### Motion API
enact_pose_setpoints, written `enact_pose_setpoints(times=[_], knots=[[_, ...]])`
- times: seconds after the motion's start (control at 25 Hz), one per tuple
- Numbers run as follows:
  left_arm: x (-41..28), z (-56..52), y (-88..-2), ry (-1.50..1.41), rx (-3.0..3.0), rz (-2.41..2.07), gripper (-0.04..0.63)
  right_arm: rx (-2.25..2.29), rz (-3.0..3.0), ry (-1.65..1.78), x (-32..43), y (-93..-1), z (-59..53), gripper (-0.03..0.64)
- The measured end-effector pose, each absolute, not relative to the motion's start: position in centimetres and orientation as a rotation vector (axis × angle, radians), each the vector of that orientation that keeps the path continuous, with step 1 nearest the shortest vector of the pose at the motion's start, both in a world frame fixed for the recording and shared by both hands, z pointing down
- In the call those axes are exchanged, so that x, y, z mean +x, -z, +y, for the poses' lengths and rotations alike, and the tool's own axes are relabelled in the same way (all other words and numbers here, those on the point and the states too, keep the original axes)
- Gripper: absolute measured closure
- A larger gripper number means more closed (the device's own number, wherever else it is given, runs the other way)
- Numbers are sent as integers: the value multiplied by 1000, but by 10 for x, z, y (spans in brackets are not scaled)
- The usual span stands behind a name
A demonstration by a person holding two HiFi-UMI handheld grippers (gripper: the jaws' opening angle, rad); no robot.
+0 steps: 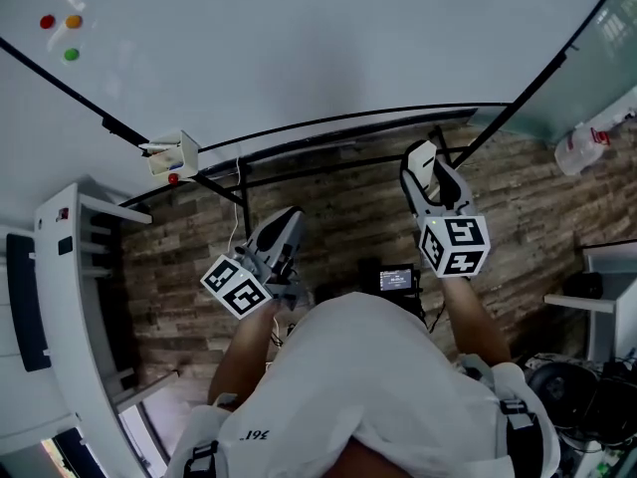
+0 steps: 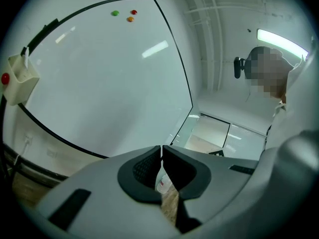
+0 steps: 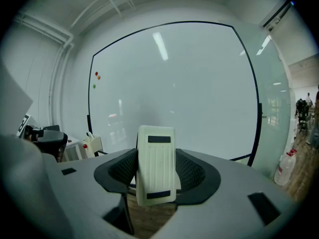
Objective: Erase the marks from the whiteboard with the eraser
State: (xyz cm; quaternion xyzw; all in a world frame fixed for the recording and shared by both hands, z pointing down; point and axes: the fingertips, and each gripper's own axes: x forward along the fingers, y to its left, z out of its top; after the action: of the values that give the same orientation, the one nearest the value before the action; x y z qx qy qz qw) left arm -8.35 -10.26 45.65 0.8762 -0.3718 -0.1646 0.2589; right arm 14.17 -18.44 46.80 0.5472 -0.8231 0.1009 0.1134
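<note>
The whiteboard (image 1: 299,48) fills the top of the head view, and I see no marks on its surface; it also shows wide and blank in the right gripper view (image 3: 174,88). My right gripper (image 1: 430,172) is shut on a white ribbed eraser (image 3: 156,164), held upright a little below the board's lower edge. The eraser (image 1: 422,161) pokes from the jaws in the head view. My left gripper (image 1: 286,229) hangs lower at the left, shut with nothing between its pads (image 2: 145,169).
Three small magnets (image 1: 60,30), red, orange and green, sit at the board's upper left. A white marker holder (image 1: 171,154) with a red button hangs at the board's lower left corner. A white plastic bottle (image 1: 580,147) stands on the wood floor at right. A white cabinet (image 1: 70,297) is at left.
</note>
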Motion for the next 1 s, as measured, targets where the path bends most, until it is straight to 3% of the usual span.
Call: enact_pose_setpoints(times=[0.44, 1.0], knots=[[-117, -67, -461, 445, 2399, -930, 588, 1638, -2393, -299, 101, -472, -136, 365], [-112, -62, -456, 460, 2390, -955, 588, 1593, -2423, -248, 102, -460, -133, 365]])
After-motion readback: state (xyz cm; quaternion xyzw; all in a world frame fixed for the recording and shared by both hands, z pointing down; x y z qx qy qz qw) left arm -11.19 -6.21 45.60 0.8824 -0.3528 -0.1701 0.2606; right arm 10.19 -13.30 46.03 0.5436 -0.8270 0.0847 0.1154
